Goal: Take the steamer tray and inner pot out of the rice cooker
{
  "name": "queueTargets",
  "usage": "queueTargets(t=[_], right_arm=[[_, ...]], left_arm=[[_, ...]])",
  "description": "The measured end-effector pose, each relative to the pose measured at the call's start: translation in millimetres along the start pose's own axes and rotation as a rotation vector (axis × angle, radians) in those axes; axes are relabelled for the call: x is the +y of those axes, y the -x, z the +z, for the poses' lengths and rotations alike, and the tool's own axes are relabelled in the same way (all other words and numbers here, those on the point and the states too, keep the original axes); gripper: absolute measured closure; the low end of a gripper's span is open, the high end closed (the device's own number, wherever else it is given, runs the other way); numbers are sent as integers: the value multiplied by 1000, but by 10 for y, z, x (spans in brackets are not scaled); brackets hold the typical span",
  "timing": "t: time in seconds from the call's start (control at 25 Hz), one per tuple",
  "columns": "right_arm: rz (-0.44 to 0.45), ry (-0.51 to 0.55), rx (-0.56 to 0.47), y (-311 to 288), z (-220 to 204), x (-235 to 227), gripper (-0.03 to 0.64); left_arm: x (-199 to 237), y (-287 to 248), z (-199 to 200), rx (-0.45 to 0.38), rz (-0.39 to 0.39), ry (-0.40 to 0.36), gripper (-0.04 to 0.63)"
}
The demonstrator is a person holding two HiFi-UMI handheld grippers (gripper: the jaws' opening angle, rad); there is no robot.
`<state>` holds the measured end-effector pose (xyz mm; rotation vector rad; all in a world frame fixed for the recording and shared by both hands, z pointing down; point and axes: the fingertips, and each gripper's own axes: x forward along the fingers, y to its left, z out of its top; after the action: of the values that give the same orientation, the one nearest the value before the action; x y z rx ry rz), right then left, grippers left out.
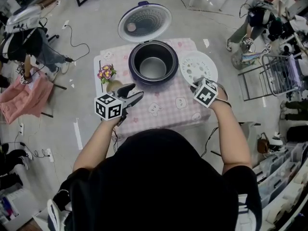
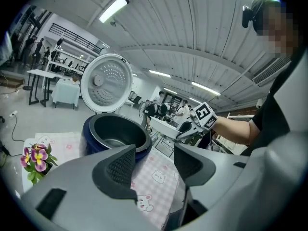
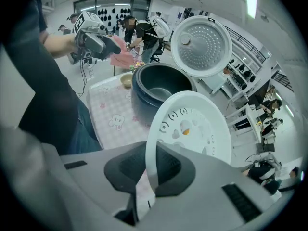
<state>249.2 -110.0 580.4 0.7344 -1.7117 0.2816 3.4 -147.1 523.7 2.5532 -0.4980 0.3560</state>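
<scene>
The tray (image 1: 198,67) is out, clamped by its rim in the right gripper (image 1: 194,85) over the table's (image 1: 163,114) right edge. The left gripper (image 1: 132,94) gapes empty; the pot (image 1: 153,67) is still in the cooker (image 1: 136,73).

On the table (image 1: 168,112) stands the rice cooker (image 1: 166,76) with the inner pot (image 1: 153,67) in it, its lid (image 1: 144,22) open behind, the steamer tray (image 1: 198,66) just right, the flowers (image 1: 106,73) left
</scene>
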Motion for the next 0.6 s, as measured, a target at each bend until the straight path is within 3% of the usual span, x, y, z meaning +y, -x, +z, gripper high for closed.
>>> queueTargets(t=[0.6], right_arm=[[110,-96,100,-714,-703,341,581]], left_arm=[[43,-127,-137,52,8,21,330]])
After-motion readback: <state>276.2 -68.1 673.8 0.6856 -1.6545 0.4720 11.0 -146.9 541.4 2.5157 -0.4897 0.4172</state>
